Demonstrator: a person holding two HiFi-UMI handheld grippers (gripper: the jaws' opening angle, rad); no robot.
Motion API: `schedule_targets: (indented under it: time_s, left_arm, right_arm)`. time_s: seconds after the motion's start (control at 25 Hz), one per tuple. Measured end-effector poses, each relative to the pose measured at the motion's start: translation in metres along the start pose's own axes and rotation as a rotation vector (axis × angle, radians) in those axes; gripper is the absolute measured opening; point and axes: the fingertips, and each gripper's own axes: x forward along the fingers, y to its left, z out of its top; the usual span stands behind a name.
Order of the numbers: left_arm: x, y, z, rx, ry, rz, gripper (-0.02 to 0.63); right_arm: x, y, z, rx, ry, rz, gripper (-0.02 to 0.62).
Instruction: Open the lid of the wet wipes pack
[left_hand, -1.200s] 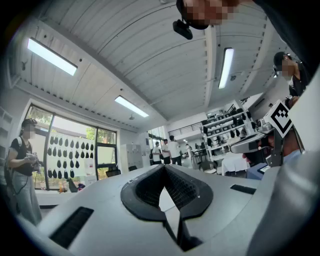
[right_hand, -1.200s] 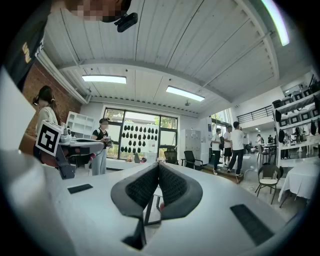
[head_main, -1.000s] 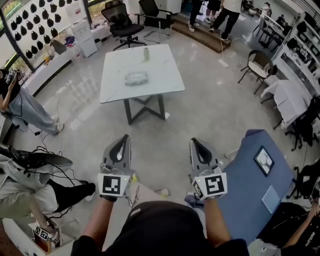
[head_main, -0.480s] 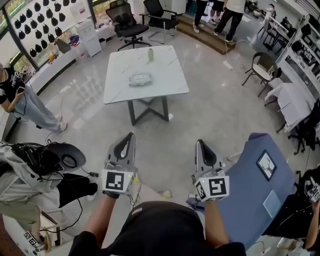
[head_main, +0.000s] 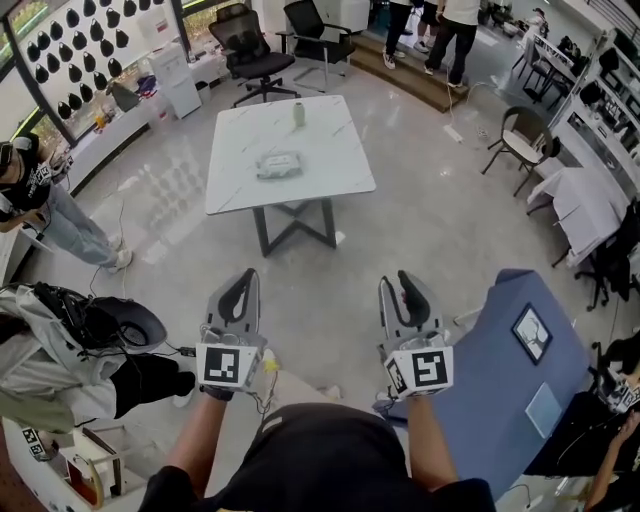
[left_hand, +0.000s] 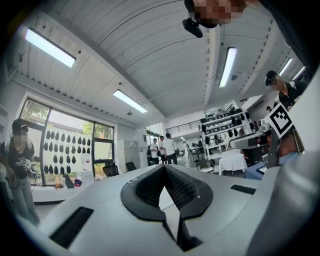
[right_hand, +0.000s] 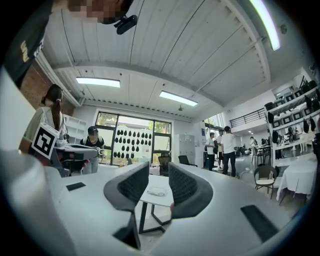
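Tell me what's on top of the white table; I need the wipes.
On the table lie a wet wipes pack, near the middle, and a small bottle by the far edge. Nothing covers them. The lid's state is unclear.

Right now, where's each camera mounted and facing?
Head view: on the person's head, steeply down at the white square table bearing the pale plastic wet wipes pack; forearms, grey left gripper, grey right gripper show.
Left gripper view: on that gripper, level along shut jaws across the room; right gripper's marker cube at right.
Right gripper view: on that gripper, level toward table and pack; its jaws have just been opening, empty; left gripper's cube at left.
Shared: head and right gripper views both show table and pack.
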Motion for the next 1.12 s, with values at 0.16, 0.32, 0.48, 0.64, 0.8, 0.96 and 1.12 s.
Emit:
schedule_targets:
  time_s: [0.16,0.32,0.48,0.64,0.8,0.96,1.12]
  left_arm:
    - [0.000,0.009,0.003,0.009,0.002,0.007,0.018]
    - [0.000,0.019,-0.003,0.018,-0.011,0.030,0.018]
    - [0.014,0.028,0.012,0.017,-0.083,0.036,0.020]
    - [0.025,0.068,0.008,0.001,-0.059,0.053,0.018]
    - [0.043,0.106,-0.002,-0.001,-0.008,0.034,0.019]
    - [0.066,0.144,-0.022,-0.025,-0.015,0.000,0.018]
    - [0.096,0.171,-0.023,-0.026,-0.063,-0.089,0.018]
  right_arm:
    - [0.012,0.008,0.004,-0.006,-0.004,0.029,0.205]
    - [0.018,0.018,0.003,0.004,-0.052,0.085,0.364]
    - [0.037,0.013,-0.001,0.004,-0.037,0.085,0.428]
    - [0.069,0.026,0.001,-0.020,0.000,0.087,0.437]
    - [0.108,0.041,0.007,-0.049,0.014,0.092,0.436]
    - [0.151,0.061,0.006,-0.094,0.016,0.091,0.417]
    - [0.201,0.086,0.008,-0.129,0.017,0.092,0.405]
